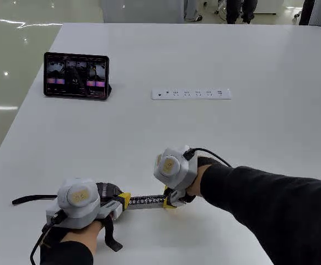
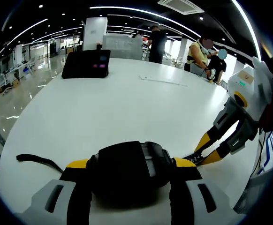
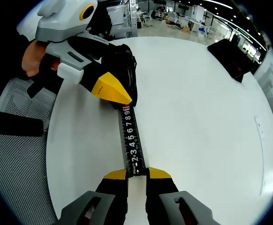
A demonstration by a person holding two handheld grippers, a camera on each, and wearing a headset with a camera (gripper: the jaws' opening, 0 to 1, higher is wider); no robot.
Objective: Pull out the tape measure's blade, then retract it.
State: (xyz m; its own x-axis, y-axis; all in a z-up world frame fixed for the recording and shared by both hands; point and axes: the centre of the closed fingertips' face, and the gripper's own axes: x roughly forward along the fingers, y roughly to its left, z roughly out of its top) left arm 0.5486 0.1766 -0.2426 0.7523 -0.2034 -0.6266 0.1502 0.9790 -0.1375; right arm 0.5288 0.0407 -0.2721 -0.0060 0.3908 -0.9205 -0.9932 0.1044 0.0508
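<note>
The black tape measure [image 1: 107,194] lies on the white table [image 1: 204,132] near its front edge. My left gripper [image 1: 116,200] is shut on its case, which sits between the yellow fingertips [image 2: 185,162] in the left gripper view [image 2: 129,171]. A short length of numbered blade [image 3: 131,138] runs out of the case [image 3: 125,70]. My right gripper [image 3: 137,174] is shut on the blade's end. In the head view the blade [image 1: 146,201] spans the gap to the right gripper [image 1: 169,202]. The blade shows marks up to about nine.
A dark tablet [image 1: 76,75] stands at the back left and a white power strip [image 1: 191,94] lies mid-table. The tape's black wrist strap [image 1: 33,199] trails left. A mesh chair [image 3: 14,154] is beside the table; people stand beyond the far edge [image 2: 200,47].
</note>
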